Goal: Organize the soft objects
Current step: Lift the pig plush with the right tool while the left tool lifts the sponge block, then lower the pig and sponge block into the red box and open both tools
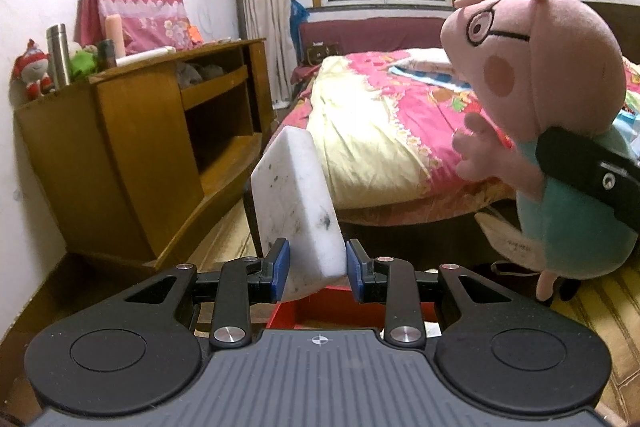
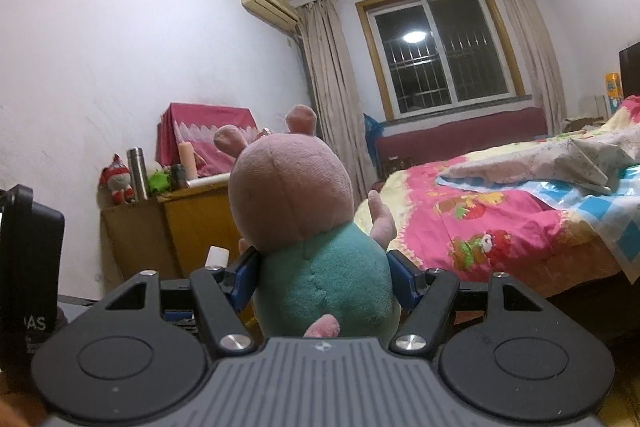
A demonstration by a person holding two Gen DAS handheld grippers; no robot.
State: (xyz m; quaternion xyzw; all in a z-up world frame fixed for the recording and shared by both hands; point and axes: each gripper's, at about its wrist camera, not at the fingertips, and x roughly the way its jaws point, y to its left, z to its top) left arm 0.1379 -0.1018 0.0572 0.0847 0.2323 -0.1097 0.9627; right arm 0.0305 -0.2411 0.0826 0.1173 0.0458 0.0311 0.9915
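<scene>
My left gripper [image 1: 317, 269] is shut on a white foam block [image 1: 298, 205] with dark smudges, held tilted in the air above a red box [image 1: 320, 311]. My right gripper [image 2: 322, 277] is shut on a pink pig plush [image 2: 304, 227] with a teal body, gripping it round the belly from behind. The same plush [image 1: 552, 107] hangs in the air at the right of the left wrist view, with a black finger [image 1: 588, 175] of the right gripper across its body. A corner of the foam block [image 2: 218, 255] shows in the right wrist view.
A wooden cabinet [image 1: 132, 155] stands at the left with a steel flask [image 1: 59, 55], a small red plush [image 1: 34, 71] and a pink-covered box [image 1: 136, 11] on top. A bed [image 1: 400, 131] with a pink and yellow quilt lies ahead. The floor is wood.
</scene>
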